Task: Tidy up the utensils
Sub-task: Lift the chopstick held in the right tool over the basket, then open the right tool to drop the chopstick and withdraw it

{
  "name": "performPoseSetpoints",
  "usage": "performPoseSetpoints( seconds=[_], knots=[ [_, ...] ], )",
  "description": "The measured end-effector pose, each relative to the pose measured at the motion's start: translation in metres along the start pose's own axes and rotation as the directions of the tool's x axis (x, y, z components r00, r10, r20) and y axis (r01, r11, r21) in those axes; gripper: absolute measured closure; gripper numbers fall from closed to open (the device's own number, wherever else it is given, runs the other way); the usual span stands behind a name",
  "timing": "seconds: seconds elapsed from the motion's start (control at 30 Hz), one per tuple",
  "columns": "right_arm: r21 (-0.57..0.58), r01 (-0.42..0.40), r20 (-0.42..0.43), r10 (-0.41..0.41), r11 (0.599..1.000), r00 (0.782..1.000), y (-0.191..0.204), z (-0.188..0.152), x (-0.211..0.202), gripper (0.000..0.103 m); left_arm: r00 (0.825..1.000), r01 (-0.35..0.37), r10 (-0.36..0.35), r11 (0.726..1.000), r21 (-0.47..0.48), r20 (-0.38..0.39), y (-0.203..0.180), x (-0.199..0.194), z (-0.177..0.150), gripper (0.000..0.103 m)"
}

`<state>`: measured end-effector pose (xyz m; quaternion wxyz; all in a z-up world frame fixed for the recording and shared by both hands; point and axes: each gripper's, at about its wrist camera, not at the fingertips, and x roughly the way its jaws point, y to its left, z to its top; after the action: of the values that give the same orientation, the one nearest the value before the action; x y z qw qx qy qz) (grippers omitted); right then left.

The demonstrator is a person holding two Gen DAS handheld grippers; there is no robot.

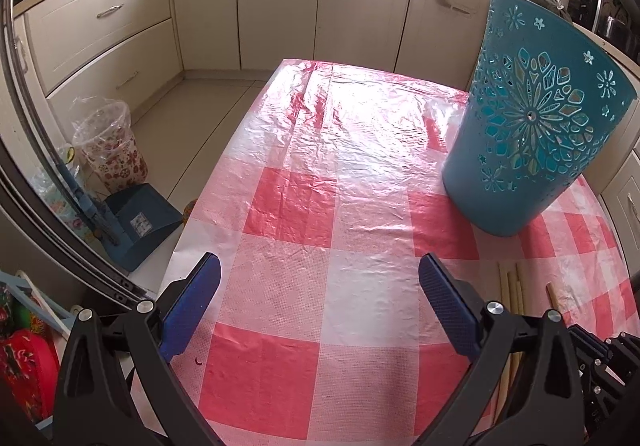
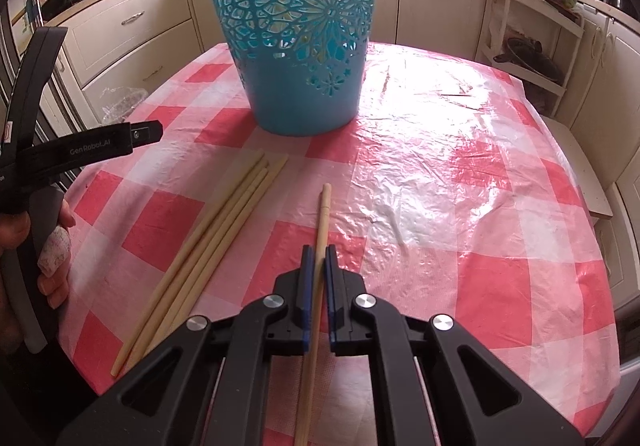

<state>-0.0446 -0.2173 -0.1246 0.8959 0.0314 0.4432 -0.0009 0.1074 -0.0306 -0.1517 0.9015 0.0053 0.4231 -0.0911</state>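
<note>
Chopstick (image 2: pixel 320 242) handling is the step in hand: the right gripper (image 2: pixel 319 254) is closing its blue pads on one single chopstick, which is running straight forward between them and sticking out well past the tips. I judge the grip is sitting near the middle of the stick, so the long front part may be swinging when it is lifted. To do it well, the person should be lifting slowly, tipping the stick upright, and lowering it over the rim of the blue basket (image 2: pixel 298 33), not against its cut-out wall.

Ahead of the right gripper, the basket is standing upright on the checked tablecloth (image 2: pixel 460 181), slightly to the left of the stick's line. Just to the left of the gripper, the other chopsticks (image 2: pixel 208 242) are lying together as a bundle, apart from the held one.

Meanwhile the left gripper (image 1: pixel 320 298) is hanging wide open over the cloth, holding nothing; the basket is standing ahead and to its right, and the ends of the chopsticks are showing beside its right finger.
</note>
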Motion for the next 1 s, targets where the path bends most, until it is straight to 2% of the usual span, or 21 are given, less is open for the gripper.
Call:
performPoseSetpoints(
  seconds=[0.13,0.2,0.27,0.37,0.47,0.6,0.7,0.8,0.83,0.93,1.0],
  knots=[
    [0.098,-0.094,0.010,0.093,0.991,0.996,-0.015,0.002,-0.009,0.097,1.000,0.007,-0.008,1.000,-0.007,-0.019,0.002,0.004,0.000,0.008],
    [0.174,-0.187,0.062,0.179,0.967,0.982,-0.026,0.007,-0.024,0.097,0.999,0.020,-0.020,1.000,-0.014,-0.031,0.003,0.006,-0.001,0.008],
    [0.224,-0.278,0.141,0.251,0.934,0.958,-0.036,0.017,-0.046,0.097,0.999,0.027,-0.028,0.999,-0.021,-0.037,0.004,0.007,-0.001,0.008],
    [0.245,-0.402,0.305,0.323,0.882,0.896,-0.048,0.046,-0.084,0.097,0.999,0.035,-0.036,0.999,-0.024,-0.041,0.004,0.008,-0.002,0.008],
    [0.205,-0.460,0.465,0.328,0.864,0.822,-0.050,0.089,-0.117,0.097,0.998,0.039,-0.040,0.999,-0.025,-0.041,0.004,0.008,-0.003,0.008],
    [0.151,-0.455,0.612,0.278,0.878,0.740,-0.042,0.147,-0.134,0.097,0.998,0.048,-0.050,0.998,-0.038,-0.043,0.006,0.008,-0.003,0.008],
    [0.173,-0.405,0.682,0.188,0.898,0.707,-0.038,0.181,-0.127,0.097,0.998,0.054,-0.055,0.998,-0.039,-0.040,0.006,0.007,-0.004,0.008],
    [0.212,-0.317,0.719,0.072,0.924,0.692,-0.036,0.201,-0.115,0.097,0.997,0.059,-0.060,0.997,-0.039,-0.039,0.007,0.007,-0.004,0.008],
    [0.224,-0.287,0.719,0.041,0.931,0.694,-0.035,0.204,-0.108,0.097,0.997,0.061,-0.063,0.997,-0.040,-0.039,0.007,0.007,-0.004,0.008],
    [0.251,-0.221,0.691,-0.015,0.942,0.723,-0.029,0.204,-0.082,0.097,0.997,0.067,-0.068,0.997,-0.042,-0.039,0.007,0.007,-0.004,0.008],
    [0.249,-0.189,0.660,-0.024,0.950,0.751,-0.026,0.199,-0.066,0.097,0.997,0.070,-0.071,0.997,-0.043,-0.039,0.007,0.008,-0.004,0.008]
  ],
)
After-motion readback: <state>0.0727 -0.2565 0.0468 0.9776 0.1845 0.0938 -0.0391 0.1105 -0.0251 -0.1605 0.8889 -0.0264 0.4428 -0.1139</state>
